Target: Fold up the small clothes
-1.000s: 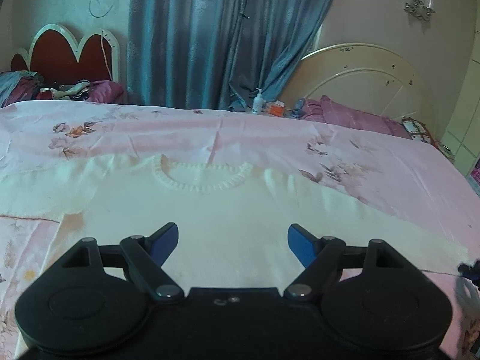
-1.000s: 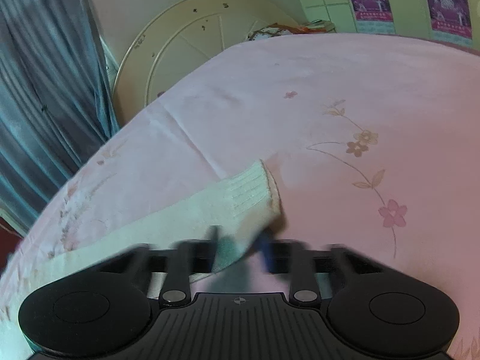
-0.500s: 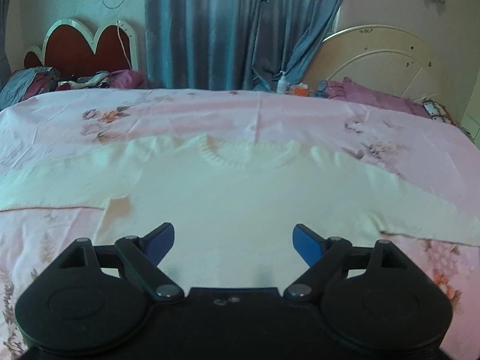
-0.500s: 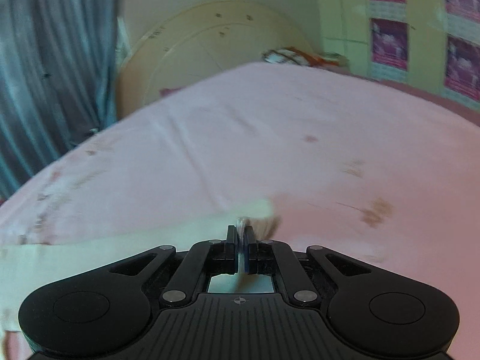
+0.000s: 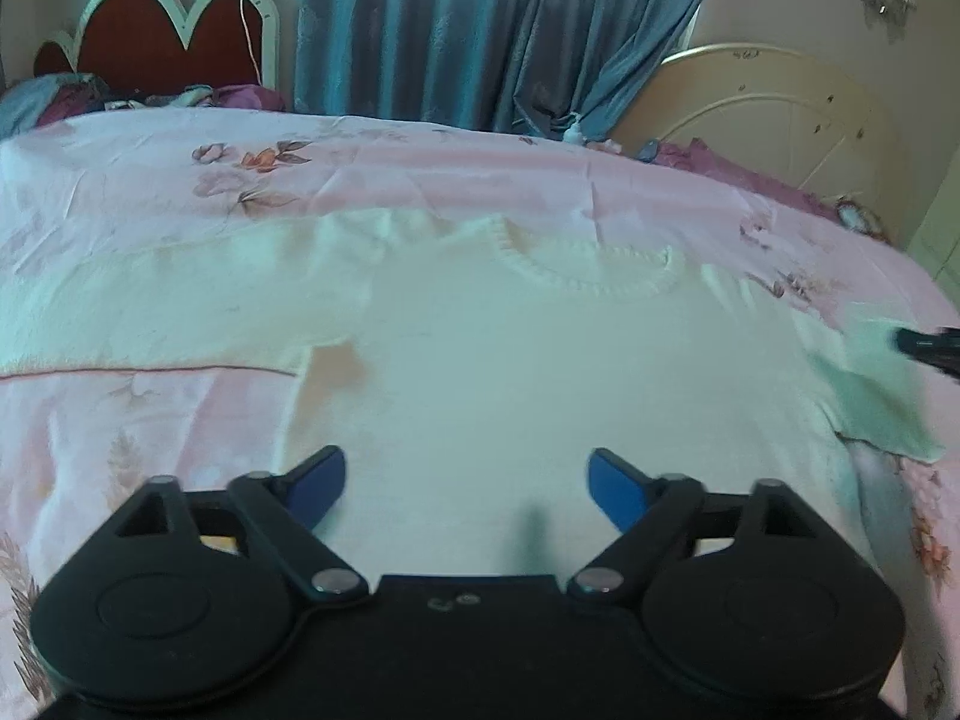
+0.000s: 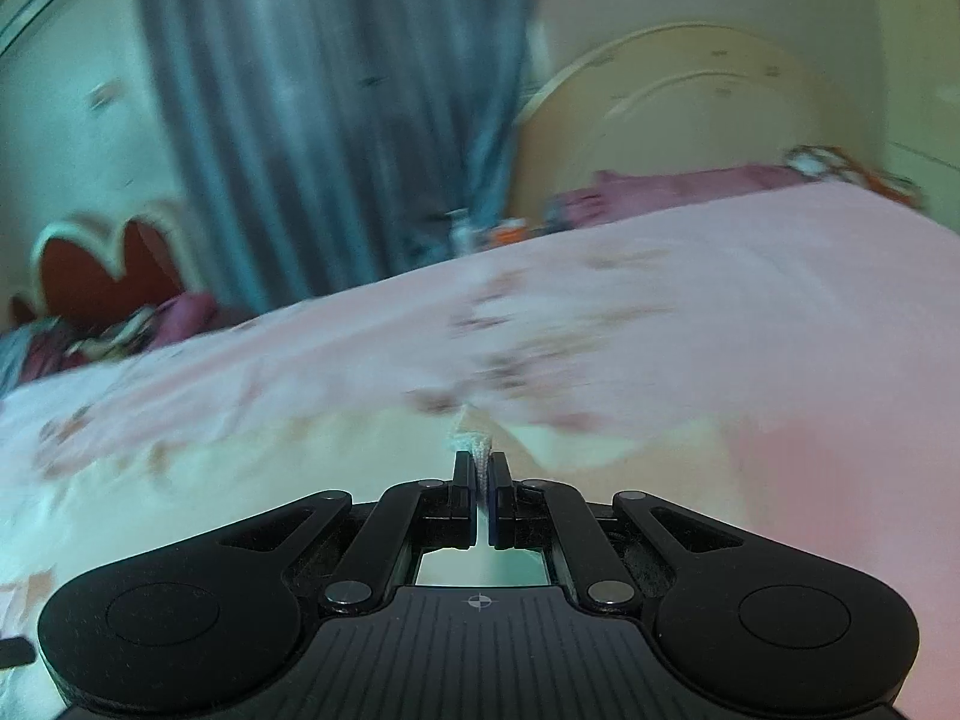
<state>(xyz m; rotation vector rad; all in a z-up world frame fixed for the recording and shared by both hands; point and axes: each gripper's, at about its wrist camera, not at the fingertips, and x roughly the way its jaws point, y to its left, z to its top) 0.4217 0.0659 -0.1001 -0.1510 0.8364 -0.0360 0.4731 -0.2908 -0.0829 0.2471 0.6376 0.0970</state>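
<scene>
A cream-white knitted sweater with a ribbed round neckline (image 5: 510, 348) lies spread face-up on a bed covered by a pink floral bedsheet (image 5: 180, 180), its body directly ahead of the left hand-held gripper (image 5: 467, 483), whose blue-padded jaws are closing with only flat knit beneath them and nothing pinched. One sleeve stretches away to that gripper's left; the other, at its right, is lifted off the sheet where the right hand-held gripper (image 6: 480, 468) is clenched on a pinch of the knit at the sleeve end (image 6: 474, 441), the dark tip of that tool just visible at the left view's right edge. The sweater looks light, soft and limp, likely to sag and stretch rather than hold a crease, and to drag on the sheet if pulled low; the ribbed cuffs, hem and shoulder seams seem the firmest places to take hold. Beyond the bed hang blue-grey curtains (image 5: 456, 30), flanked by a red scalloped headboard (image 5: 162, 36) and a cream rounded headboard (image 5: 774, 114).
</scene>
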